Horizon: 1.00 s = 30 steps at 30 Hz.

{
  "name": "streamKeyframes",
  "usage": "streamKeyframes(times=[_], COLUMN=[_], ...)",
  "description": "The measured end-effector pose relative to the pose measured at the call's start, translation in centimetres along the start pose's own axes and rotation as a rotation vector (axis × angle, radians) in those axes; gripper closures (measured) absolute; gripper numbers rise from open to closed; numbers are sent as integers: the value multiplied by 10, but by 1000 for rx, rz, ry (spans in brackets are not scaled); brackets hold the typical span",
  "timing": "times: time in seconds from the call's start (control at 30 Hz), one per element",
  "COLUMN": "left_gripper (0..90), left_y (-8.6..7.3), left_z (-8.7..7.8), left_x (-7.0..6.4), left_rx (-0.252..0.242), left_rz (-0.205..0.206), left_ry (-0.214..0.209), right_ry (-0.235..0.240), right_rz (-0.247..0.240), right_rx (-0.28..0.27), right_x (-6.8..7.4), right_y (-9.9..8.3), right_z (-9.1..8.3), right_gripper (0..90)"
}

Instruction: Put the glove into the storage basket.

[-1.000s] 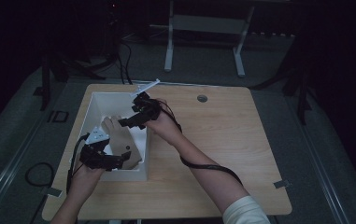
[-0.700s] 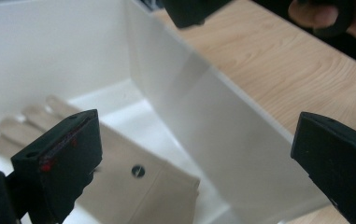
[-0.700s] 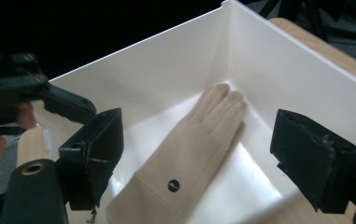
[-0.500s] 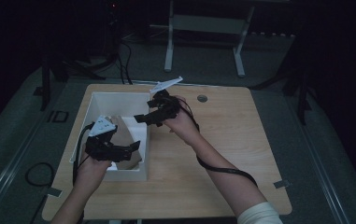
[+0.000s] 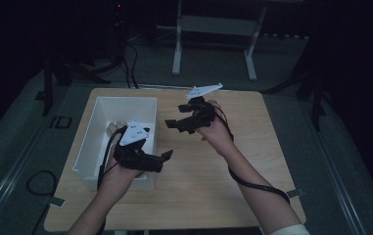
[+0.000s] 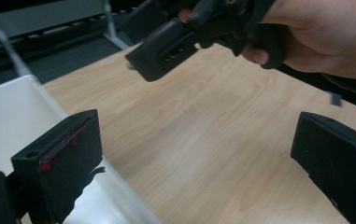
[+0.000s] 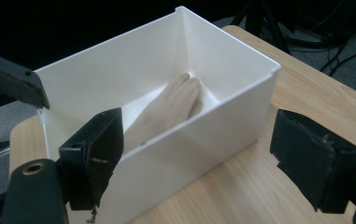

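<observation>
A white rectangular bin [image 5: 92,142] stands on the left half of the wooden table [image 5: 208,191]. A beige glove [image 7: 166,109] lies flat on the bin's floor, fingers toward the far corner; from above the glove [image 5: 113,128] peeks out past my left hand. My left gripper [image 5: 162,161] hovers at the bin's right wall, pointing right, open and empty. My right gripper [image 5: 175,116] is held above the table's middle, pointing left at the bin, open and empty. In the left gripper view the bin [image 6: 5,112] is at the left and the right gripper [image 6: 166,46] is ahead.
The right half of the table is bare wood. A black cable [image 5: 252,183] trails from the right gripper along the forearm. Dark floor surrounds the table, with a metal stand [image 5: 213,44] behind it and cables on the floor at the left.
Both grippers have risen out of the bin and moved right, over the table. The glove, earlier under the grippers, now lies alone in the bin.
</observation>
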<state>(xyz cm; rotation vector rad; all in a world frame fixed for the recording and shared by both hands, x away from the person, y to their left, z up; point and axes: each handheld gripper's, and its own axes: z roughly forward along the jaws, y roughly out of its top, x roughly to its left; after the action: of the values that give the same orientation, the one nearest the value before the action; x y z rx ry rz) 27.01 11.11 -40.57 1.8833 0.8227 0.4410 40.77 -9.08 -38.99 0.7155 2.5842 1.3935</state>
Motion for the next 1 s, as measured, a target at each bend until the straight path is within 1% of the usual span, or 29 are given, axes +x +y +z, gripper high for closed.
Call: streamKeyframes(times=[0.1, 0.13, 0.17, 0.2, 0.3, 0.37, 0.53, 0.63, 0.67, 0.77, 0.8, 0.83, 0.87, 0.9, 0.93, 1.0], left_gripper=[26, 26, 26, 26, 27, 27, 27, 27, 27, 27, 27, 27, 27, 27, 27, 27], left_y=[2, 2, 2, 2, 1, 0, -5, -9, -11, -18, -18, -23, -25, -25, -29, -36], left_z=[10, 10, 16, 19, 29, 33, 45, 54, 57, 67, 67, 73, 76, 76, 81, 88], left_x=[-9, -9, -13, -15, -20, -23, -34, -40, -42, -47, -47, -49, -50, -50, -52, -54], left_rx=[4, 4, 7, 15, 36, 36, 41, 59, 64, 75, 75, 83, 86, 86, 91, 97], left_rz=[7, 7, 10, 13, 32, 39, 63, 77, 79, 78, 78, 78, 74, 74, 78, 85], left_ry=[-32, -32, -54, -70, -119, -140, -170, -190, -195, -215, -215, -234, -238, -238, -256, -266], right_ry=[-7, -7, -9, -11, -25, -31, -34, -49, -46, -51, -43, -35, -38, -38, -40, -44], right_rz=[-3, -3, -3, 0, 10, 24, 39, 29, 37, 38, 45, 50, 50, 50, 49, 48], right_rx=[7, 7, 11, 10, 11, 14, 13, 25, 30, 37, 39, 41, 40, 40, 39, 47], right_x=[-3, -3, -5, -7, -13, -16, -21, -22, -23, -25, -26, -27, -27, -27, -28, -29], right_y=[-11, -11, -15, -22, -35, -44, -63, -74, -77, -88, -92, -96, -100, -100, -103, -117], right_z=[-10, -10, -13, -18, -25, -29, -36, -39, -39, -40, -41, -40, -41, -41, -41, -40], right_gripper=[171, 171, 171, 171, 169, 167, 167, 167, 166, 166, 165, 163, 164, 164, 163, 162])
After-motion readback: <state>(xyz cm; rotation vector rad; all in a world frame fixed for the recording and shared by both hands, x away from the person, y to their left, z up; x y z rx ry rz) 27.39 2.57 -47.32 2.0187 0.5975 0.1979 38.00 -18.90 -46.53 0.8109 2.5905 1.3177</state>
